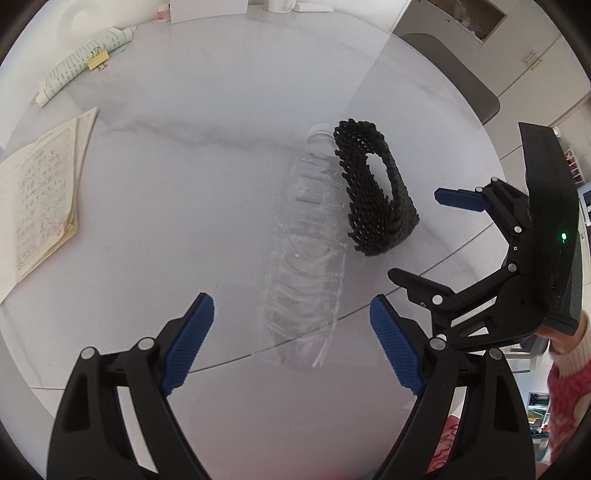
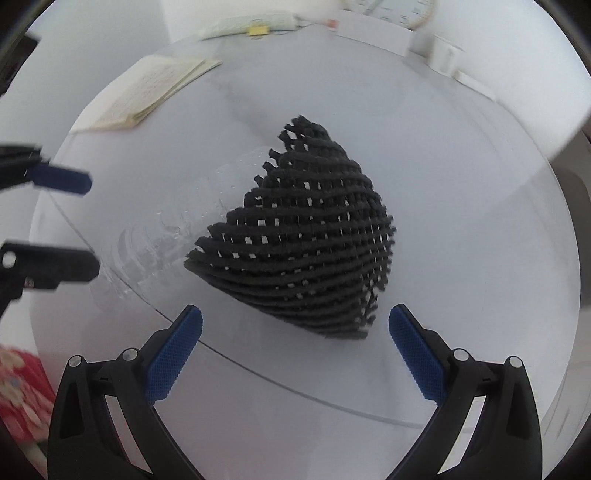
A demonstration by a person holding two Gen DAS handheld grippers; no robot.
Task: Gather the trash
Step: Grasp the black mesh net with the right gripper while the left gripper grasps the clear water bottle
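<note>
A clear empty plastic bottle (image 1: 306,251) lies on the round white table (image 1: 177,177), cap pointing away. A black foam mesh sleeve (image 1: 376,192) stands curled right beside it, touching its upper part. My left gripper (image 1: 291,314) is open, its blue pads either side of the bottle's base, just above the table. My right gripper (image 2: 295,321) is open and empty, just short of the black mesh sleeve (image 2: 306,243); it also shows in the left wrist view (image 1: 417,236). The bottle (image 2: 173,229) is half hidden behind the mesh.
An open paper booklet (image 1: 44,192) lies at the table's left. A rolled paper with a yellow clip (image 1: 85,62) lies at the far left. White boxes and small items (image 1: 207,11) stand at the far edge. A grey chair (image 1: 454,77) stands beyond the table, right.
</note>
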